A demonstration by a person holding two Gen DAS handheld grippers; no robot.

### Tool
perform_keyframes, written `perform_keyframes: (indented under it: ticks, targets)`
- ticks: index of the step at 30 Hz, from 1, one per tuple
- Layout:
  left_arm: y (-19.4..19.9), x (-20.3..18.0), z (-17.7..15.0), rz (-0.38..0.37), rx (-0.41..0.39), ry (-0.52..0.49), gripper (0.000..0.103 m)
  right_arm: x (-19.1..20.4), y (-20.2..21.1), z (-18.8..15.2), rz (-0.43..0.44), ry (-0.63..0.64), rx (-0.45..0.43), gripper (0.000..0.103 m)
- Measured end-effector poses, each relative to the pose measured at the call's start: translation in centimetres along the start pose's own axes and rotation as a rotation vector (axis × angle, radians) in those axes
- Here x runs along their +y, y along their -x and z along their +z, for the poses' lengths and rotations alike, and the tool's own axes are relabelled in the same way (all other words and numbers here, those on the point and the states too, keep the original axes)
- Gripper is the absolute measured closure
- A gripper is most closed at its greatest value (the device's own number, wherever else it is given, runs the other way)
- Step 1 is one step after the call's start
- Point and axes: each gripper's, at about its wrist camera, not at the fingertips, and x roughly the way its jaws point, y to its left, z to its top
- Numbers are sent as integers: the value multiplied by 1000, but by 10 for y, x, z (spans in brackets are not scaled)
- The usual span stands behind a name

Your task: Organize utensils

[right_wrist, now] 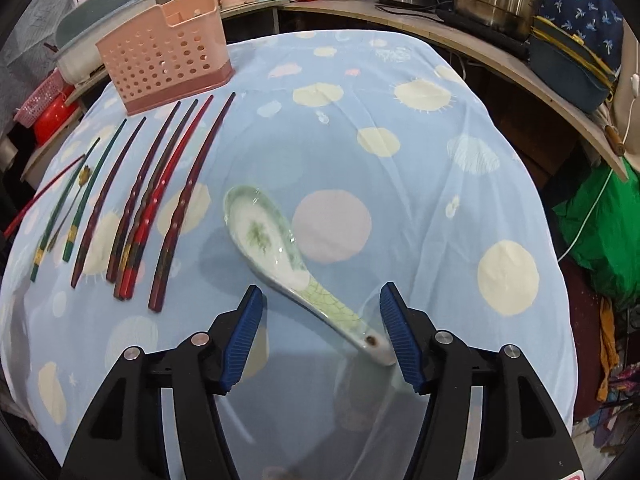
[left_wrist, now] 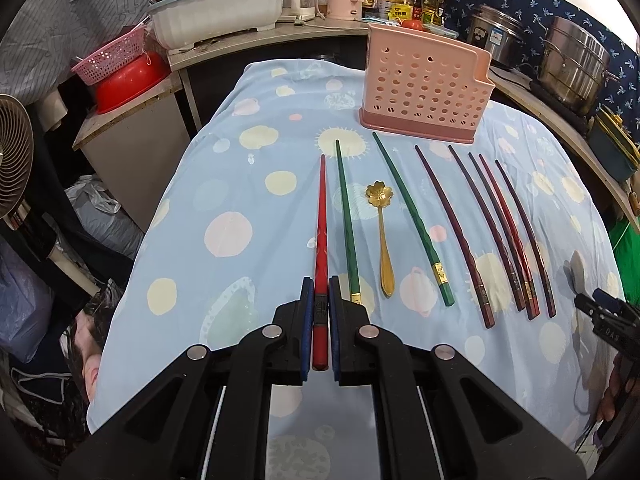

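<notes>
Step in hand: picking utensils off the bench (left_wrist: 224,184) for the pink utensil holder (left_wrist: 424,92); by my reading both hands are at the grasp stage, nothing yet carried across
Left tongs: the left tongs (left_wrist: 320,292) are clamped on the thick end of the red chopstick (left_wrist: 321,216), which runs forward between the blue pads with its thin tip pointing toward the holder
Right tongs: the right tongs (right_wrist: 320,308) stand apart, their pads pressing on nothing; the handle of the ceramic soup spoon (right_wrist: 276,248) lies between them, its end just beside the right-hand pad, whether touching I cannot tell
Soup spoon: white with green pattern, lying bowl-up on the blue spotted cloth, bowl away from the tongs, handle slanting back toward them
Other utensils: two green chopsticks (left_wrist: 348,224) (left_wrist: 412,220), a gold flower-headed spoon (left_wrist: 382,232) between them, then a row of dark red and red chopsticks (left_wrist: 500,236), all flat on the cloth with tips toward the holder
Next move, left: likely lift the red chopstick, tilt it upright and lower it into the holder, which stands well apart at the far edge
Next move, right: likely centre on the spoon handle and close; the glazed, slanted handle could slip or swing, so a square grip matters
Utensil holder: perforated pink walls on a darker pink base, standing upright; through the holes and over the rim nothing shows inside, though the far compartment is partly hidden
Other containers: tubs, a basket and steel pots on the counters behind, contents not readable
</notes>
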Motion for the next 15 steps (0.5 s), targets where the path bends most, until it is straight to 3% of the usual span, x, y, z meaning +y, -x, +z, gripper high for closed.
perform_keyframes:
  ticks: [3, 7, 10, 15]
  targets:
    - [-1, 0, 0, -4, 1, -1, 96, 8, 7, -8, 15, -3, 6, 63]
    - [-1, 0, -1, -11, 2, -2, 96, 18, 13, -17, 10, -7, 8, 73]
    - [-1, 1, -2, -13, 1, 2, 96, 22, 16, -20, 25, -23, 12, 89]
    - [0, 3, -3, -19, 0, 6, 96, 29, 19, -25, -1, -14, 6, 91]
